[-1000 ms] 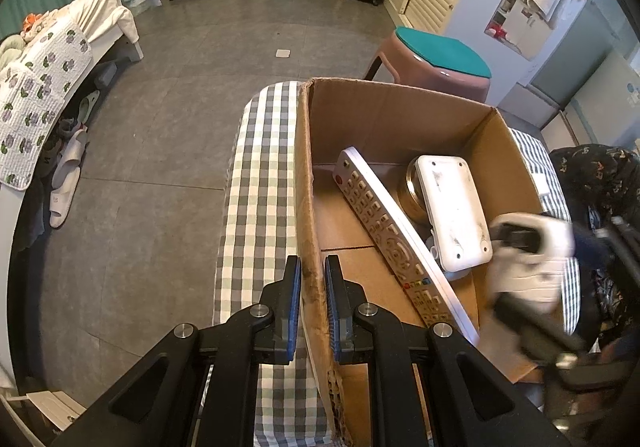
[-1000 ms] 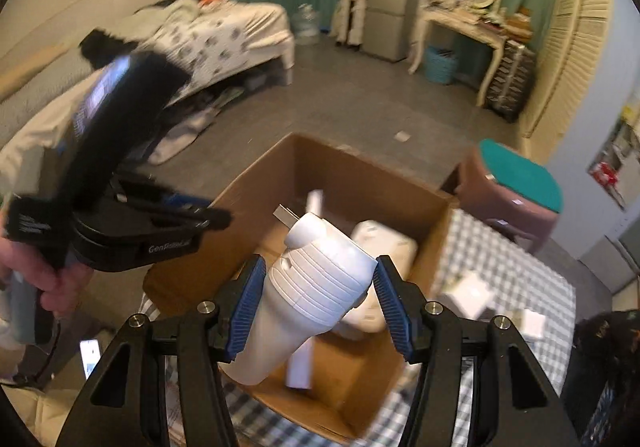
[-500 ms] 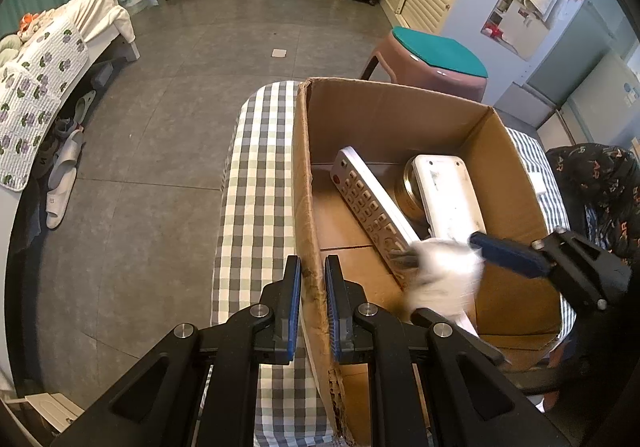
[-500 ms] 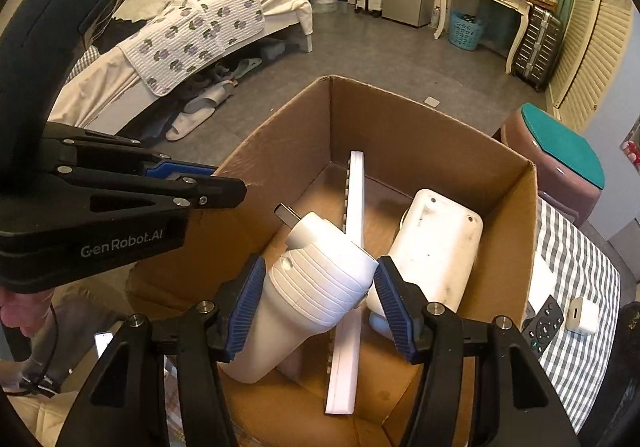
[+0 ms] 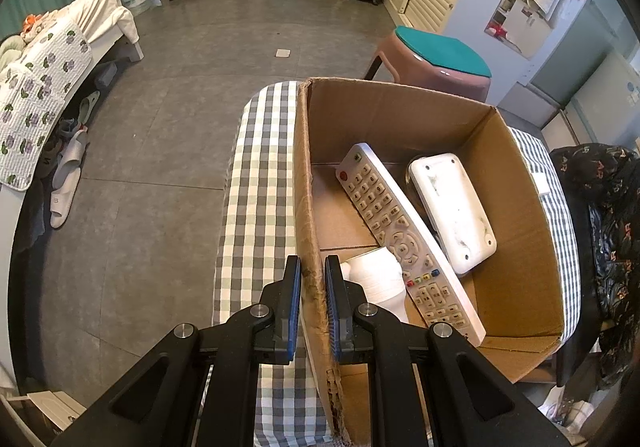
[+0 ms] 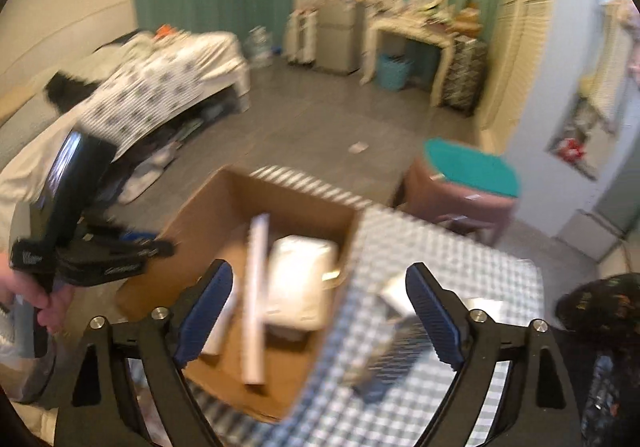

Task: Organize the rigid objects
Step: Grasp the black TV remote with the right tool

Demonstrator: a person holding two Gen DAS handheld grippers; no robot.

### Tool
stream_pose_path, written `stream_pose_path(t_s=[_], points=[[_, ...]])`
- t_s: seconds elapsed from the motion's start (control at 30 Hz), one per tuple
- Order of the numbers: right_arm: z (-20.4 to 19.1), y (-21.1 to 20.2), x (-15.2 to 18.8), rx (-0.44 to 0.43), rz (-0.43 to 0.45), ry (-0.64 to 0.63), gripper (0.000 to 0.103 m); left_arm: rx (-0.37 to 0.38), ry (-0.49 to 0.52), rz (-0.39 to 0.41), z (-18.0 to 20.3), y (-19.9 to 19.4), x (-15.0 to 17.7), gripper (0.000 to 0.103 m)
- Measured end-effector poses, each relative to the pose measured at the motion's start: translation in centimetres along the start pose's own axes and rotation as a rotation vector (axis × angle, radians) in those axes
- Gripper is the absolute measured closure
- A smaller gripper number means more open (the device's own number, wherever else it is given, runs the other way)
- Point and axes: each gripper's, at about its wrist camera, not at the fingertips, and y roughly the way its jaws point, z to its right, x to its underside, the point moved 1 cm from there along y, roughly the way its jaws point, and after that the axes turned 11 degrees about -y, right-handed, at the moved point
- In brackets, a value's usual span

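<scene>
A cardboard box [image 5: 400,111] stands on a checked table [image 5: 260,187]. My left gripper [image 5: 312,303] is shut on the box's near side wall. Inside the box lie a long white remote [image 5: 404,239], a flat white device [image 5: 452,211] and a white ribbed bottle-like object [image 5: 376,279], loose against the wall by my fingers. In the blurred right wrist view my right gripper [image 6: 318,273] hovers above the box [image 6: 224,207] with its jaws opening and nothing between them. The white ribbed object [image 6: 222,323] lies below its left finger.
On the checked cloth right of the box lie a dark remote [image 6: 384,367] and small white items [image 6: 396,295]. A pink stool with a teal seat [image 5: 436,59] stands beyond the table. A person's hand [image 6: 48,307] holds the left gripper. A bed is at the left.
The right gripper let go of the white ribbed object, which now lies in the box. It opened wide and pulled up and away. The left gripper kept its hold on the box wall.
</scene>
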Motion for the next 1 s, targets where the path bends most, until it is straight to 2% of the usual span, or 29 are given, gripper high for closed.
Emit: stream_pose_path(t_s=[0.1, 0.23, 0.37, 0.53, 0.63, 0.67, 1.0], points=[[3.0, -0.8, 0.5, 0.067, -0.005, 0.061, 0.012, -0.003, -0.002, 0.000, 0.0, 0.0, 0.0, 0.091], [6.6, 0.3, 2.4, 0.120, -0.073, 0.181, 0.012, -0.009, -0.001, 0.002, 0.2, -0.1, 0.0, 0.091], [8.0, 3.1, 5.6, 0.096, -0.177, 0.262, 0.012, -0.014, -0.002, 0.000, 0.4, -0.1, 0.0, 0.091], [7.5, 8.1, 9.3, 0.065, -0.316, 0.303, 0.013, -0.015, -0.002, 0.001, 0.4, -0.1, 0.0, 0.091], [6.9, 10.8, 10.9, 0.069, -0.390, 0.306, 0.022, -0.014, -0.003, -0.002, 0.3, -0.1, 0.0, 0.091], [6.8, 11.2, 11.2, 0.065, -0.398, 0.304, 0.025, -0.014, -0.003, -0.003, 0.2, -0.2, 0.0, 0.091], [5.5, 14.5, 11.4, 0.030, -0.439, 0.297, 0.027, -0.015, 0.000, -0.005, 0.1, -0.1, 0.1, 0.091]])
